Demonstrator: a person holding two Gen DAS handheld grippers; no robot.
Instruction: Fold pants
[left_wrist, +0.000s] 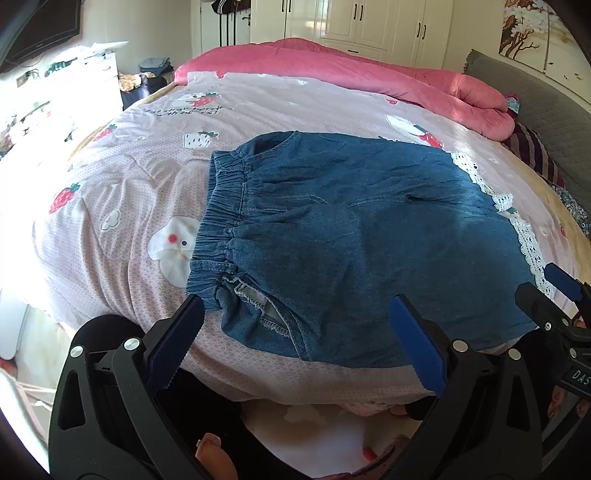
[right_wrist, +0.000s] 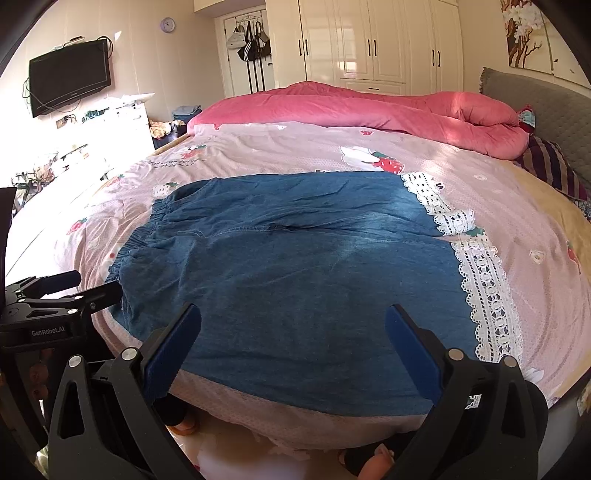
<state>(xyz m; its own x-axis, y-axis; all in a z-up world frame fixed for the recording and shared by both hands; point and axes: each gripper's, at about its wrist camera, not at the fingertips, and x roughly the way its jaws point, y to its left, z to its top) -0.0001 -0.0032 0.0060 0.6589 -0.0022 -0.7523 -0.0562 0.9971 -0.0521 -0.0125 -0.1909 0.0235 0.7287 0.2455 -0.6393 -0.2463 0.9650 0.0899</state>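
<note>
Blue denim pants (left_wrist: 351, 229) (right_wrist: 288, 266) lie flat across the bed's near edge. Their elastic waistband (left_wrist: 221, 221) is to the left and the white lace hem (left_wrist: 524, 229) (right_wrist: 484, 291) to the right. My left gripper (left_wrist: 295, 306) hovers open over the near waistband corner, nothing between its blue pads. My right gripper (right_wrist: 293, 310) is open too, above the near edge of the pant leg, left of the lace. Each gripper shows in the other's view: the right gripper (left_wrist: 535, 280) near the lace corner, the left gripper (right_wrist: 96, 282) by the waistband.
A pink strawberry-print cover (left_wrist: 122, 192) spreads over the bed, with a rolled pink quilt (left_wrist: 332, 70) along the far side and a grey headboard (left_wrist: 546, 110) at right. A wall TV (right_wrist: 70, 77) and white wardrobe (right_wrist: 369, 44) stand beyond. A person's feet (right_wrist: 373, 458) are below the bed edge.
</note>
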